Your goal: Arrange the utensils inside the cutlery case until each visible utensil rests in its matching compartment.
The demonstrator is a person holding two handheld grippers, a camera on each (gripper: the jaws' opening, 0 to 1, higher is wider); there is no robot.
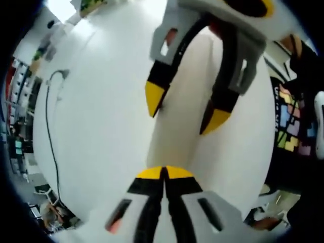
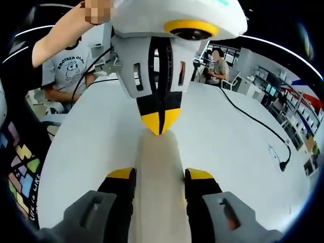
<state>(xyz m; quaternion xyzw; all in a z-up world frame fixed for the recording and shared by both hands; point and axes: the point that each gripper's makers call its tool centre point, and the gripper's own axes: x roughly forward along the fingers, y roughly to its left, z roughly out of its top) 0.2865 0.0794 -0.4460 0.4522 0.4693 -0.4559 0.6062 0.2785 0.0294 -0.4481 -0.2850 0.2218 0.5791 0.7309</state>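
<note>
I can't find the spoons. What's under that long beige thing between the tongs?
White table shows around the long beige thing. Right tongs flank it; left tongs, shut, touch its far end. Whatever lies directly beneath is covered.

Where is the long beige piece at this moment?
In the right gripper view, the beige piece lies on the white table, between the right gripper's open jaws, with the shut left gripper at its far end.

From my right gripper view I can read "BROTHER OLA" on the chest of a grey T-shirt (image 2: 68, 71) worn by a person seated past the far edge of the white table (image 2: 228, 131). White letters reading "LIKE" run sideways on a black shirt (image 2: 20, 167) beside me.
</note>
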